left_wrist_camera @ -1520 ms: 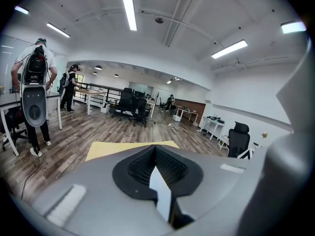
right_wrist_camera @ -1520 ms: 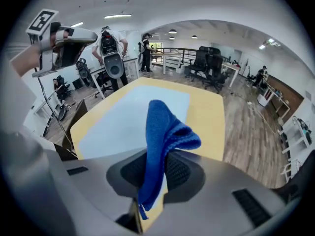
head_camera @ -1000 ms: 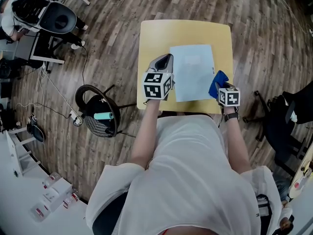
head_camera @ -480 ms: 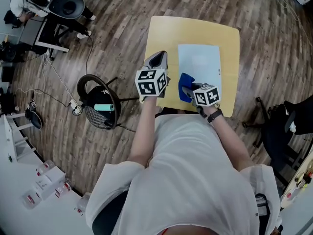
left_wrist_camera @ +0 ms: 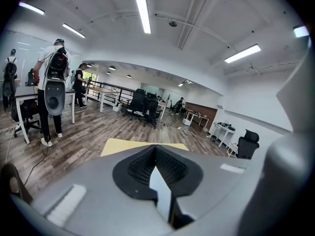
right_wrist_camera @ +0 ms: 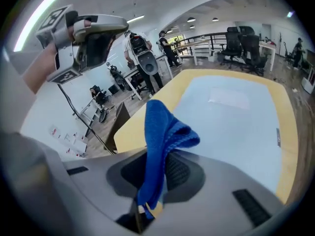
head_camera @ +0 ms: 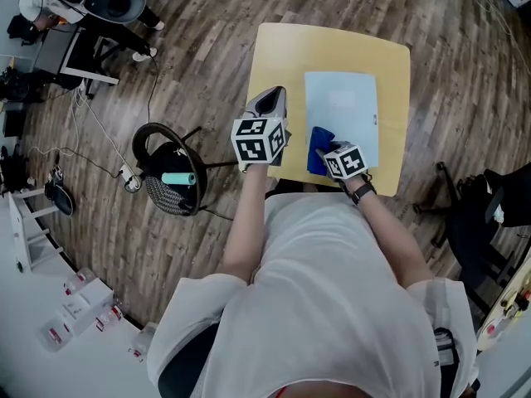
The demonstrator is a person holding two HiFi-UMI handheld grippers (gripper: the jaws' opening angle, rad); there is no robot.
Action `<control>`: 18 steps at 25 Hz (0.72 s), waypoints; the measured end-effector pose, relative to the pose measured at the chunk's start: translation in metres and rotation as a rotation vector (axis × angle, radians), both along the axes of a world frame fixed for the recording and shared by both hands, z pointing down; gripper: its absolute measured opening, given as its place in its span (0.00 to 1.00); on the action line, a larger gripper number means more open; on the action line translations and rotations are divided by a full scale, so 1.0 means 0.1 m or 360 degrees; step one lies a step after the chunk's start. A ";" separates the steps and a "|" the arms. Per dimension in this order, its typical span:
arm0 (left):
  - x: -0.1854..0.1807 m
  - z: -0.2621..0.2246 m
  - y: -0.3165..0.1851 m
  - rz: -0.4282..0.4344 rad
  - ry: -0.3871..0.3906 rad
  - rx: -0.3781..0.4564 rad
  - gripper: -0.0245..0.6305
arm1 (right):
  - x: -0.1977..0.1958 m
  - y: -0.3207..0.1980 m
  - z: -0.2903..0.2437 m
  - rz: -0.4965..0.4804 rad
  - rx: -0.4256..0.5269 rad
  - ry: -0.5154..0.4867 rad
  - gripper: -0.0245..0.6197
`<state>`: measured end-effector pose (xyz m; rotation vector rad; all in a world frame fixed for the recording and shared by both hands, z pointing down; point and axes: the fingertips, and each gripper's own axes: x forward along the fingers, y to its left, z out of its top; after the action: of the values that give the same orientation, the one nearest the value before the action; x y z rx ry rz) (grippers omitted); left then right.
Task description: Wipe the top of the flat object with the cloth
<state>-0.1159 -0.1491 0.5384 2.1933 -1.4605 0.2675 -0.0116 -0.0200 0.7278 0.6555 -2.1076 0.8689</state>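
1. The right gripper (right_wrist_camera: 141,208) has its jaws pinched tight on the blue cloth (right_wrist_camera: 160,132). The cloth is a nubby, terry-like fabric that stands up from the grip in a folded, floppy peak.
2. The flat object (head_camera: 344,106) is a smooth, pale blue rectangular sheet. It lies flat on the table (head_camera: 278,52), with its long side running from 12 to 6 o'clock.
3. In the head view the cloth sits at the sheet's 7 o'clock corner, over its near left edge. Whether the fabric presses on the surface cannot be told.
4. The left gripper (head_camera: 270,99) is at the sheet's 9 o'clock, over the table's left margin and off the sheet. Its dark ribbed pads (left_wrist_camera: 140,168) are closed together with nothing between them.
5. The table top is matt yellow and square with rounded corners. It stands on a floor (head_camera: 207,48) of dark, grainy wood planks.
6. At the table's 8 o'clock is a black chair (head_camera: 166,197) with a round mesh seat, and a small teal cylinder (head_camera: 177,178) lies on it.
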 end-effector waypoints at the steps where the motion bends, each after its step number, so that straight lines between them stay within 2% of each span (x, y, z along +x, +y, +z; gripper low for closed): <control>1: 0.04 0.02 -0.01 0.0013 0.0001 -0.0006 0.05 | 0.11 -0.02 0.00 0.0031 0.0005 0.0011 0.14; 6: 0.29 0.09 -0.06 0.0120 0.0004 -0.0034 0.05 | 0.56 -0.11 -0.01 0.0188 0.0044 0.0044 0.14; 11: 0.52 0.15 -0.09 0.0221 -0.0002 -0.0049 0.05 | 1.08 -0.09 0.00 0.0178 0.0163 0.0194 0.14; 18: 0.76 0.13 -0.21 0.0318 0.0001 -0.0046 0.05 | 1.84 -0.06 0.00 0.0402 0.0212 0.0343 0.14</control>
<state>-0.0403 -0.1702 0.5512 2.3172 -1.2299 0.3527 0.1724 -0.0262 0.7279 1.0554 -1.9260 0.7576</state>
